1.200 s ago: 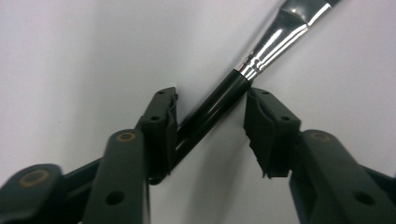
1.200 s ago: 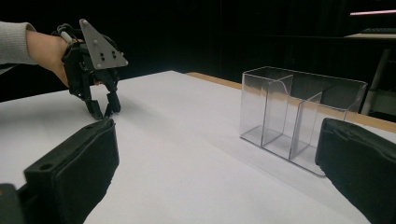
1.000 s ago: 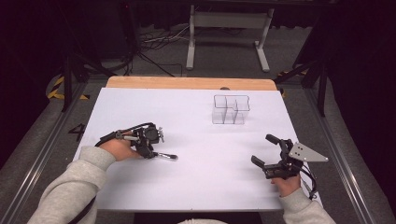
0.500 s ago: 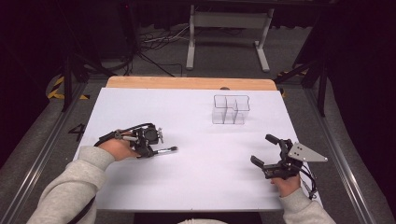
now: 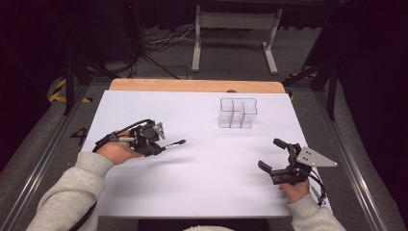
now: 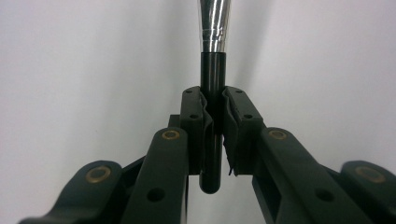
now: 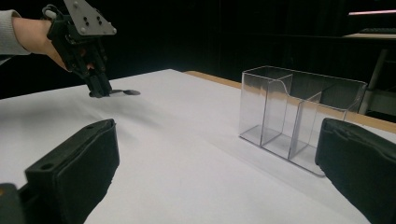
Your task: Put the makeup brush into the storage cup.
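Lifting a slim brush off the white surface (image 5: 202, 187) looks like the step in hand: in the high view the left gripper (image 5: 153, 139), at centre left, has its jaws clamped on the black handle of the brush (image 5: 174, 143), which sticks out to the right just above the sheet, while the right gripper (image 5: 279, 159), at lower right, has its jaws spread wide with nothing between them. Next, the brush probably needs carrying up and right to the clear organizer (image 5: 237, 113) and tipping upright over a compartment. In the left gripper view, ridged black pads (image 6: 196, 123) pinch a glossy round handle below a tapering chrome ferrule. In the right gripper view, the organizer is rigid transparent plastic, boxy and partitioned.
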Action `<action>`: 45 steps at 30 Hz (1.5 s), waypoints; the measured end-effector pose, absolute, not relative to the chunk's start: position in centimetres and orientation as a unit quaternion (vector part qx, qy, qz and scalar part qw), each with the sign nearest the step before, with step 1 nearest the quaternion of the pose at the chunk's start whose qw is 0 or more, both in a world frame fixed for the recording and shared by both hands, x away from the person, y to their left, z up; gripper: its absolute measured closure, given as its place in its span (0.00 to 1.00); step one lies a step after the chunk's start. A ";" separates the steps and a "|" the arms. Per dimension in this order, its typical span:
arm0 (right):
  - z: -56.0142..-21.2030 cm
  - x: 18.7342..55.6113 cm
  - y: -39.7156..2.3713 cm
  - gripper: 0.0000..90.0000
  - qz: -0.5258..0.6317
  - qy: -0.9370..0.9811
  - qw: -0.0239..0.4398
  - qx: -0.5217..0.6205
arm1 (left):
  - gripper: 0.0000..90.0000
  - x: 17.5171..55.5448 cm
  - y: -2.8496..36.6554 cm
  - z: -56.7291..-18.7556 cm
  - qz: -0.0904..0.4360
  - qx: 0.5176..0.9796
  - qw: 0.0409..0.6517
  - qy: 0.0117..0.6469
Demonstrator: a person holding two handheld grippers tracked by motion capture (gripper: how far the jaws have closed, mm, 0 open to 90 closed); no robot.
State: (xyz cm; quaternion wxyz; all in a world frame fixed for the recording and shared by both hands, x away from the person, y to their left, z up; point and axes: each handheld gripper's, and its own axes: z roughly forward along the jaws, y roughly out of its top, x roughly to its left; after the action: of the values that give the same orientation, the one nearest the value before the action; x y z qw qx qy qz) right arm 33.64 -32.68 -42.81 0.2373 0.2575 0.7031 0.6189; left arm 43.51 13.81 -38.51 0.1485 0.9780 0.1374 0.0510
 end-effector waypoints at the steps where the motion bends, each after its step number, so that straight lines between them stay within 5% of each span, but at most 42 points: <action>1: -42.8 33.6 -32.7 0.00 0.619 0.703 0.237 0.258 | 0.88 43.5 13.8 -38.3 0.053 0.977 0.154 0.135; 21: -42.8 33.6 -32.6 0.00 0.618 0.705 0.238 0.255 | 0.88 40.5 14.0 -36.4 0.074 0.932 0.333 0.124; 45: -42.8 33.6 -32.6 0.00 0.618 0.706 0.237 0.254 | 0.88 39.1 12.7 -40.3 0.044 0.817 0.557 0.141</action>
State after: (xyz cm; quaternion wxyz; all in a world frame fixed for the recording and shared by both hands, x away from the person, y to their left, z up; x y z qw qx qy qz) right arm 33.57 -32.58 -42.77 0.2366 0.2537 0.7056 0.6179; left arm 39.09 12.68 -40.34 0.5570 0.8172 0.1412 0.0440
